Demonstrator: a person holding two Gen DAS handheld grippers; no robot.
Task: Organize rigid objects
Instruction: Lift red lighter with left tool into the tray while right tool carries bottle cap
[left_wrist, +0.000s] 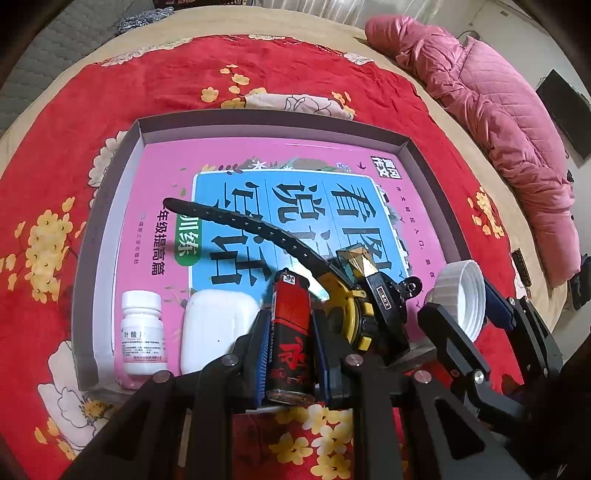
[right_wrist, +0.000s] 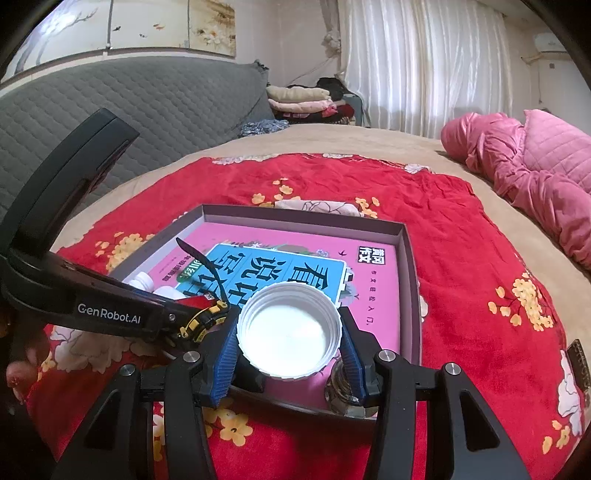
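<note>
Red and black, the lighter (left_wrist: 290, 332) sits pinched between the blue pads of our left gripper (left_wrist: 290, 354), low in the centre of the left wrist view; the jaws are nearly closed, clamped on its narrow body, with its metal head pointing up the frame. Our right gripper (right_wrist: 290, 354) holds a white cap (right_wrist: 290, 330) at a middling spread, hollow side up, the pads pressing its ribbed rim, low in the centre of the right wrist view.

Both loads hang over the near edge of the shallow grey tray (left_wrist: 142, 127), which lies on the red flowered cloth (left_wrist: 55, 166) with a pink book (left_wrist: 229, 173) lining its floor. Along the near side, from lower left, stand a white pill bottle (left_wrist: 141, 332), a white case (left_wrist: 218, 328) and a yellow-and-black watch (left_wrist: 351, 310) whose strap arcs toward the upper left.

We judge the step to be setting the lighter down; the gap between case and watch looks tight, so we should lower it straight, keep it clear of the strap, and open only once it rests on the book; the cap can wait for the bare space at right.
</note>
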